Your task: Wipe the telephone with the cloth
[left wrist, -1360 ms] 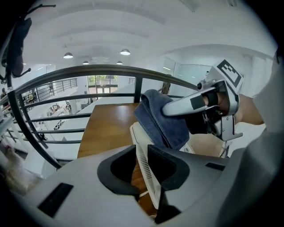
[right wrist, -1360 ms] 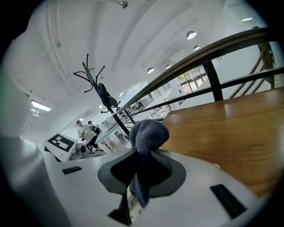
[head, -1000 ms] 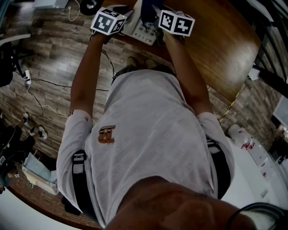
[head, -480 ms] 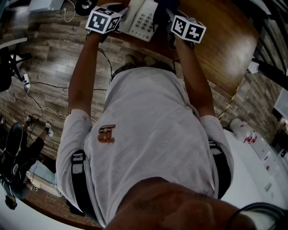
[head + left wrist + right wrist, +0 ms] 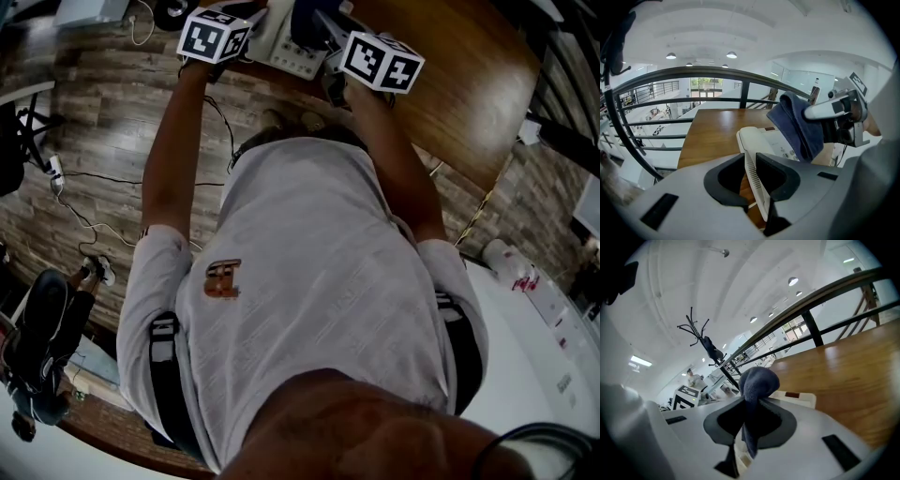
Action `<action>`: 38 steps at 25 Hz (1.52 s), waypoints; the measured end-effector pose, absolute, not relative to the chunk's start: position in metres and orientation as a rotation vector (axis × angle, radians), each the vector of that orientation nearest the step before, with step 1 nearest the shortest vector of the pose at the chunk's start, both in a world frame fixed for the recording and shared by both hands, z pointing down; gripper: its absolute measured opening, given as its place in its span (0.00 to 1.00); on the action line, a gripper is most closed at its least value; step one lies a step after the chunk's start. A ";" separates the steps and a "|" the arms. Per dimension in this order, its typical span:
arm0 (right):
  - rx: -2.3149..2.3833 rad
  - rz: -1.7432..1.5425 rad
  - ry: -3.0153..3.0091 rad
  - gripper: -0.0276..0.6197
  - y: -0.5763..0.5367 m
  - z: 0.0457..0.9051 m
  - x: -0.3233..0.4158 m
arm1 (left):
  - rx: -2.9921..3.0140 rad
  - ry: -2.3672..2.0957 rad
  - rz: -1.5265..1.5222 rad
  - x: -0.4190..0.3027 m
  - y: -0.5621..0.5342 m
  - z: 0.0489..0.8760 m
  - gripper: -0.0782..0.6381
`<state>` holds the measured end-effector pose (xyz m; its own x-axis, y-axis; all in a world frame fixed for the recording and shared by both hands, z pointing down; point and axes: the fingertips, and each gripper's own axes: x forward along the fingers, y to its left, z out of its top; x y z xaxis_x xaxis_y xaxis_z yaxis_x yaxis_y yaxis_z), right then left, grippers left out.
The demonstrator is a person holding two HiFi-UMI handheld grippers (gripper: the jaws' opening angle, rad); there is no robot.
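A white telephone (image 5: 765,141) lies on the wooden table (image 5: 450,84). My left gripper (image 5: 751,177) is shut on the phone's near side edge, which stands as a ribbed strip between the jaws. My right gripper (image 5: 750,420) is shut on a dark blue cloth (image 5: 758,379) that bulges above the jaws and hangs below them, over the telephone (image 5: 799,399). In the left gripper view the cloth (image 5: 798,125) drapes onto the keypad area. From the head view the telephone (image 5: 281,52) lies between the two marker cubes, with the cloth (image 5: 305,21) over its top part.
A dark metal railing (image 5: 693,75) runs beyond the table's far edge, with a drop to a lower floor behind it. Cables (image 5: 84,187) trail on the wood floor at the left. A white counter (image 5: 553,337) with a bottle stands at the right.
The right gripper has swept the cloth back leftward across the telephone, covering keypad that showed half a second ago. The left gripper has stayed in place on the phone.
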<state>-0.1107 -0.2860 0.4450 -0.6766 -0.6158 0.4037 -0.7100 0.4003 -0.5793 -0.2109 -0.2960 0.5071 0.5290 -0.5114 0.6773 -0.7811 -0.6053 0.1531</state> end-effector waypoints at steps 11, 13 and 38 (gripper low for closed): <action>1.158 1.333 -2.459 0.15 -0.269 0.475 -0.160 | 2.340 -1.031 0.820 -0.205 -0.289 0.504 0.22; 1.180 1.301 -2.429 0.15 -0.268 0.483 -0.154 | 2.343 -1.027 0.822 -0.204 -0.289 0.503 0.22; 1.349 1.163 -2.302 0.15 -0.239 0.499 -0.060 | 2.345 -1.003 0.794 -0.203 -0.288 0.512 0.22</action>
<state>-0.0604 -0.2389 0.4988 -0.5495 -0.6318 0.5467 -0.8149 0.2610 -0.5174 -0.2030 -0.2885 0.5124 0.5663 -0.4885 0.6638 -0.7582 -0.6245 0.1873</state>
